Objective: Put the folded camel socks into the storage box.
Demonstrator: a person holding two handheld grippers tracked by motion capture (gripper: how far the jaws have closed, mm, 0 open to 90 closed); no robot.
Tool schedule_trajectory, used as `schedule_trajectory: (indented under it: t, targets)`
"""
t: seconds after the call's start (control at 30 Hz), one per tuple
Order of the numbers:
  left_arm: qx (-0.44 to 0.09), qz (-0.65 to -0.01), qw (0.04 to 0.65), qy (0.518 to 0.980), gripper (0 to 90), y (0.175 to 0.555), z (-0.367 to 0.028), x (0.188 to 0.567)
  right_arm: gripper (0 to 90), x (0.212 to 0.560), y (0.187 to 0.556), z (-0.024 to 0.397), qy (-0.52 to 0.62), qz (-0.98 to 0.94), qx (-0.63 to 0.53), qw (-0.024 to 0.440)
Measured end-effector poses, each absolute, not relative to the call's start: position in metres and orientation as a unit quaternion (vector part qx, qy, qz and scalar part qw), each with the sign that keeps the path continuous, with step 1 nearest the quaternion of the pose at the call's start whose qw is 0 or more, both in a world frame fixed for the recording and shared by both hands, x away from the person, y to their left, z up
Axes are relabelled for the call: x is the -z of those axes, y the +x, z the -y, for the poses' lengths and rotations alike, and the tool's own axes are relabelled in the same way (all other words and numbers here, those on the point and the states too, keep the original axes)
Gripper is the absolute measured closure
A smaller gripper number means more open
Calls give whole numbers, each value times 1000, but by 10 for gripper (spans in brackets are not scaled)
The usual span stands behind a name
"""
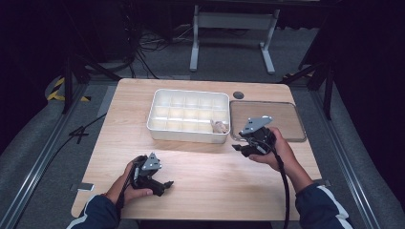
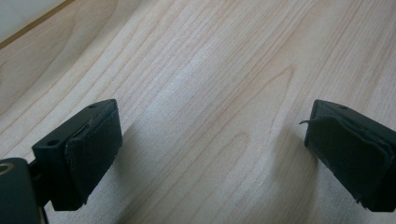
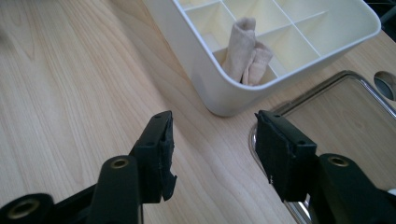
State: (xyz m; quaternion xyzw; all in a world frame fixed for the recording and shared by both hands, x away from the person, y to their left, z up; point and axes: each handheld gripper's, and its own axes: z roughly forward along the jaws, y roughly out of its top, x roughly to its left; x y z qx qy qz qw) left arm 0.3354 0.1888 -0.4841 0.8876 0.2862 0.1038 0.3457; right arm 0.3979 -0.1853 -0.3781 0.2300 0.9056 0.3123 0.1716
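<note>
A white compartment box (image 1: 186,135) (image 3: 224,93) stands at the middle back of the wooden table. A folded beige cloth (image 1: 219,127) (image 3: 245,51) sits upright in its near right corner compartment. My right gripper (image 1: 241,148) (image 3: 215,149) hovers open just in front of that corner, beside the box, with nothing between its jaws. My left gripper (image 1: 165,185) (image 2: 210,154) rests low near the table's front left. It is open wide over bare wood and holds nothing.
A shallow clear tray with a metal rim (image 1: 267,119) (image 3: 345,116) lies right of the box, close to my right gripper. A round grey grommet (image 1: 238,95) (image 3: 386,85) sits in the tabletop behind it. Bare wood (image 1: 205,167) stretches between the two grippers.
</note>
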Motion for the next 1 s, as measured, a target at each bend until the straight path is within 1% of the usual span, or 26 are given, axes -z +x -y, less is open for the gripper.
schedule_trajectory:
  t: [0.17, 0.3, 0.63, 0.83, 1.0]
  targets:
    - [-104, -287, 345, 887, 43, 335, -189, 484, 454, 385, 388, 198, 231, -900, -315, 192]
    - [-104, -287, 346, 887, 42, 335, -189, 484, 448, 391, 383, 204, 232, -900, -317, 189]
    - [-104, -287, 346, 887, 42, 335, -189, 484, 438, 420, 363, 227, 234, -904, -298, 195]
    - [-104, -287, 346, 887, 42, 335, -189, 484, 426, 431, 353, 239, 234, -905, -291, 203]
    - [-104, -287, 346, 887, 42, 335, -189, 484, 417, 439, 344, 249, 240, -904, -293, 199]
